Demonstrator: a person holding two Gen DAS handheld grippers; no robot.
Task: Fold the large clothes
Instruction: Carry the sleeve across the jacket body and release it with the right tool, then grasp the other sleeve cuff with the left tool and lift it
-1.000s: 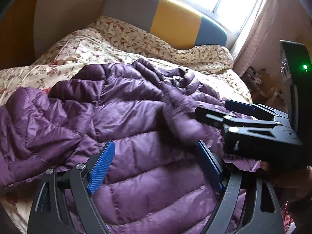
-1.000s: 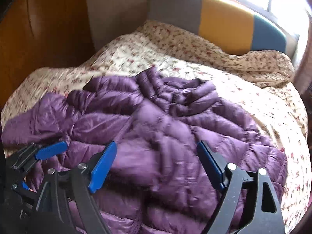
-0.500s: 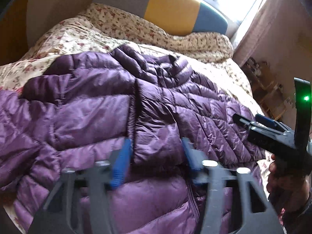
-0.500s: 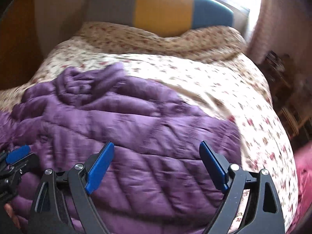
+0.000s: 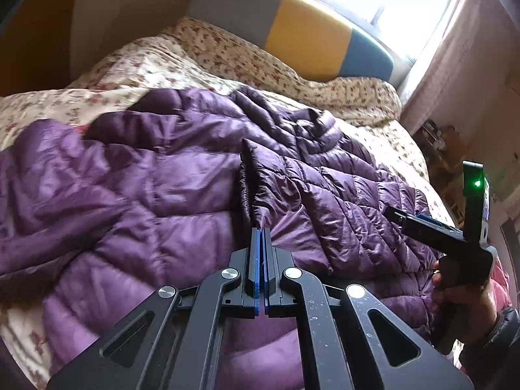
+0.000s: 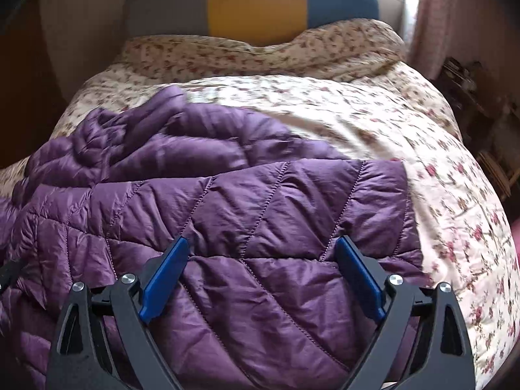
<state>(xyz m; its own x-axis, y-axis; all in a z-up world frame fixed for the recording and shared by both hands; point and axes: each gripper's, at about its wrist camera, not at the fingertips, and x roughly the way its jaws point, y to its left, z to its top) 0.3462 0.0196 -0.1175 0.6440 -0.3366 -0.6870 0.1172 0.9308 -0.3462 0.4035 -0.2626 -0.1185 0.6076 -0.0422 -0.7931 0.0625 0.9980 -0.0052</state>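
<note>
A large purple quilted down jacket (image 5: 146, 195) lies spread on the bed, also in the right wrist view (image 6: 260, 214). My left gripper (image 5: 261, 232) is shut on the jacket's front edge near the middle, where the cloth bunches into a ridge. My right gripper (image 6: 260, 276) is open, low over the jacket's right part, with a blue pad on either side of the quilted cloth. It also shows at the right of the left wrist view (image 5: 422, 224), held by a hand.
The bed has a floral cover (image 6: 373, 123) and a grey, yellow and blue headboard (image 5: 305, 32). A bright window with a pink curtain (image 5: 448, 48) is at the right. Cluttered shelves (image 6: 481, 110) stand right of the bed. An orange wall (image 5: 35, 42) is at the left.
My left gripper closed from wide open onto the jacket's front edge. My right gripper swung to the right side of the jacket and came down low over it, staying open.
</note>
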